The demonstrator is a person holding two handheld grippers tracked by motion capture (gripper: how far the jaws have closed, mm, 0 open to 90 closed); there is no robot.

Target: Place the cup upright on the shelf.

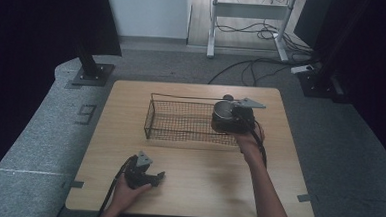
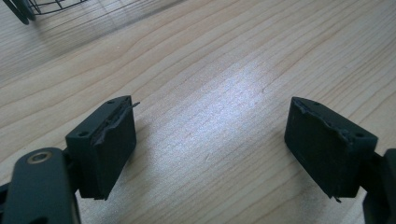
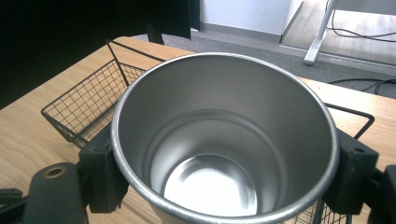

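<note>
Nearest, the left gripper (image 1: 150,176) rests on the wooden table (image 1: 202,184), jaws spread with nothing between them. Farther off, the right gripper (image 1: 230,118) pinches an empty steel cup (image 3: 224,140) over the wire basket's (image 1: 180,120) right end, apparently empty.

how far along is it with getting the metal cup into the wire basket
Done: the right gripper is shut on the metal cup, upright and empty, lifted off the table. In hand: the cup is held at the right end of the wire basket; whether it has crossed the rim is hard to tell. Left, probably: lowering it in and letting go. The left gripper sits open over bare wood.
</note>
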